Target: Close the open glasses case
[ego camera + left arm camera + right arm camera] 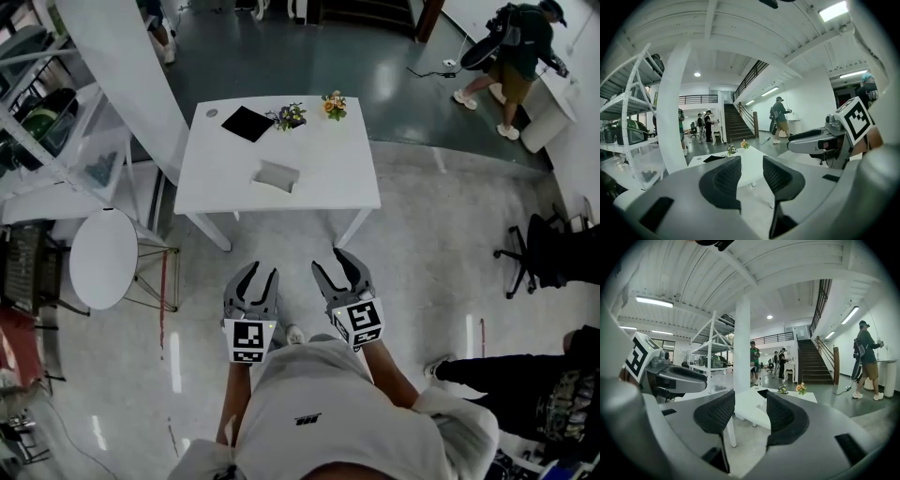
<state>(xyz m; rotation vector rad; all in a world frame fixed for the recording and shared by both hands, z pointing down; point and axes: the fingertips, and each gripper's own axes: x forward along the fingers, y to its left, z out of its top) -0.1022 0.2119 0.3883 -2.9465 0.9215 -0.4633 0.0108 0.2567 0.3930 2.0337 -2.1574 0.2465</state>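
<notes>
In the head view the grey glasses case (277,175) lies near the middle of the white table (328,187); it is too small to make out its lid. Both grippers hover over the floor in front of the table, well short of the case. The left gripper (255,277) is open and holds nothing. The right gripper (337,269) is also open and holds nothing. In the left gripper view the jaws (751,176) stand apart with the table (749,161) beyond them. The right gripper view shows its jaws (750,416) apart and the table (745,408) ahead.
On the table's far side are a black flat item (247,123) and two small flower posies (289,116) (333,105). A round white table (103,258) and shelving (37,112) stand at the left, an office chair (544,248) at the right. A person (520,47) stands far right.
</notes>
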